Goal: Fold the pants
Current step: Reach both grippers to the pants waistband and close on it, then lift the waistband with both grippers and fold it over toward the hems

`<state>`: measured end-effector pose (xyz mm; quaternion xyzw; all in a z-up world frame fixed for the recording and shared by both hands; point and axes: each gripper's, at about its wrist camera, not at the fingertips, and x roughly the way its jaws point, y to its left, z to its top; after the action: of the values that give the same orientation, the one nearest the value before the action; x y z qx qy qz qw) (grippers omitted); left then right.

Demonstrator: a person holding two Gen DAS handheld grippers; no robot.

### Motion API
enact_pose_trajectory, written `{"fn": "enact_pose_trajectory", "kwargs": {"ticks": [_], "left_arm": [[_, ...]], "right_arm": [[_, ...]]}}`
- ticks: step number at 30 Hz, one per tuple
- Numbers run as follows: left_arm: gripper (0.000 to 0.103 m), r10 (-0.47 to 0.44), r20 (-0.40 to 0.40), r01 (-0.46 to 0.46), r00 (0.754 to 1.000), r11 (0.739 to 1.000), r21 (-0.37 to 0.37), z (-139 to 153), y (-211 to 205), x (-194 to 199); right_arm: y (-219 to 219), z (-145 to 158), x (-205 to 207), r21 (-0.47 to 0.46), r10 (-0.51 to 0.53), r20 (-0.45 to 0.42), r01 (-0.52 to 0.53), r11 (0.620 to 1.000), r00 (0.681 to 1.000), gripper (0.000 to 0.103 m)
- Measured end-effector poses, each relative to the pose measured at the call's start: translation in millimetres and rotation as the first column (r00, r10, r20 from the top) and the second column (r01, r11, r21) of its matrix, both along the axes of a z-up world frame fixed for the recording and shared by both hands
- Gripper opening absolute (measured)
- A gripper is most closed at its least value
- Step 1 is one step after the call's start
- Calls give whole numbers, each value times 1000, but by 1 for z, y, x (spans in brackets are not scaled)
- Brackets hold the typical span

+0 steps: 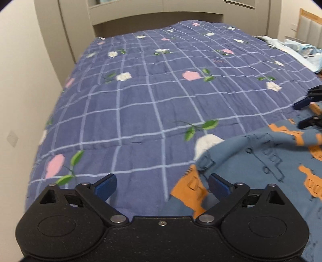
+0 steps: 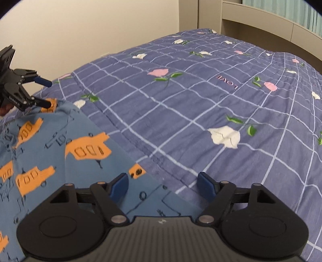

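While the pants (image 2: 60,141) lie rumpled on the bed (image 2: 201,100), no fold shows yet; left gripper (image 1: 162,186) and right gripper (image 2: 163,184) fingers gape, grasping nothing.

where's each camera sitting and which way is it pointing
Left wrist: on the left hand-held gripper, angled down over the quilt toward the headboard; its open blue fingers show, with the pants at right and the right hand-held gripper at the far right edge.
Right wrist: on the right hand-held gripper, angled down the same way; pants at left, the left one and part of a hand at far left.
Shared: quilt, pants, each other's gripper.
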<state>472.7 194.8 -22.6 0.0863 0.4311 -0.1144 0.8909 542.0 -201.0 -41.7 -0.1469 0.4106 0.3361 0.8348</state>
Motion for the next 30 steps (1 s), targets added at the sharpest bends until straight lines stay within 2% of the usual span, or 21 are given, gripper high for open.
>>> {"fn": "enact_pose_trajectory", "kwargs": {"ticks": [1,2,3,4,5,6,7,8,10,13,15,19,21,23,26,30], "left_arm": [[89,-6,-13,6,1000,1000,-7,0,-1,0],[79,-10,-26,10,1000,1000,-6,-1,-3,1],[71,-19,-46,19,999,1000,-2,-3,-6,1],[52,-26,-68,26,997,1000,2,-5,-8,2],[37,-32,-85,32,996,999,4,-6,-11,2],[35,-36,-95,36,995,999,0,-7,-13,1],[29,-31,-97,31,995,1000,1,-7,-15,0],[15,-28,-99,28,995,1000,-4,-6,-17,0],[4,-33,-97,30,995,999,-29,-1,-18,-2],[2,1,-61,-2,998,1000,-9,9,-21,-8],[2,7,-13,-8,1000,1000,-25,21,-20,-12],[2,37,79,-32,996,997,-72,42,-14,-17],[2,55,117,-48,992,997,-64,45,-14,-15],[2,74,110,-69,991,996,-49,41,-16,-7],[2,99,56,-97,994,994,-42,22,-15,5],[5,109,7,-108,994,991,-78,2,-4,12]], "right_arm": [[0,0,-1,0,0,-8,0,1000,1000,69],[0,0,-1,5,-1,-13,1,1000,1000,62],[1,0,-3,3,1,-14,-1,1000,1000,49],[2,1,-4,-10,4,-7,-4,1000,1000,41],[4,2,-5,-21,5,-3,-5,1000,1000,25],[4,3,-6,-23,7,-8,-8,1000,1000,14],[5,4,-7,-24,13,-12,-13,1000,1000,9],[7,5,-9,-32,16,-4,-16,999,1000,5],[11,7,-13,-55,21,14,-20,998,1000,2],[14,13,-17,-70,11,45,-7,998,999,2],[16,20,-19,-75,-1,81,7,997,997,1],[18,39,-17,-82,-37,191,53,995,981,1],[22,48,-11,-73,-68,242,88,994,968,1],[26,52,0,-54,-95,260,112,992,961,1],[38,44,20,-74,-93,231,113,991,968,1],[44,24,33,-83,-95,178,111,990,980,2]]}}
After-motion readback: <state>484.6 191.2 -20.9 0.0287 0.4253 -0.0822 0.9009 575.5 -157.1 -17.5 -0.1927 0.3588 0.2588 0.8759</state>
